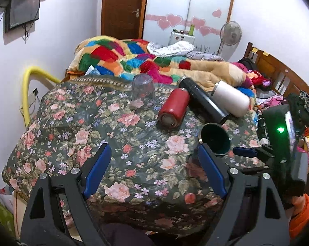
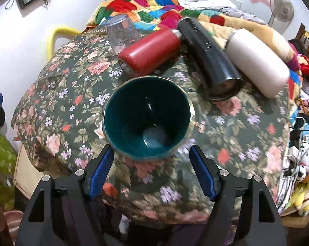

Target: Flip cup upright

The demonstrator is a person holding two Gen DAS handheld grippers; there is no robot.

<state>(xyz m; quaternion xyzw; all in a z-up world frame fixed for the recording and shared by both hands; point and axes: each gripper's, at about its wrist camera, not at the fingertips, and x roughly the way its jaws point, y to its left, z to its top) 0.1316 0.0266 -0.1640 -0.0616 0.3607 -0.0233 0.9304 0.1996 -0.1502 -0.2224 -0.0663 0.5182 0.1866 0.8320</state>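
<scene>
A dark teal cup (image 2: 147, 119) sits on the floral cloth (image 2: 226, 135) with its mouth tilted toward the right wrist camera; it also shows in the left wrist view (image 1: 215, 139). My right gripper (image 2: 151, 153) is open, its blue pads (image 2: 102, 170) on either side of the cup's base; I cannot tell whether they touch it. My left gripper (image 1: 154, 153) is open and empty over the cloth, left of the cup. A clear glass (image 1: 142, 91) stands upside down at the far edge, also in the right wrist view (image 2: 121, 33).
A red flask (image 1: 175, 107), a black flask (image 1: 203, 99) and a white flask (image 1: 232, 98) lie on their sides behind the cup. A colourful blanket (image 1: 123, 57) is piled beyond. A yellow chair back (image 1: 28, 86) is at left. Toys and cables (image 2: 300, 164) lie at right.
</scene>
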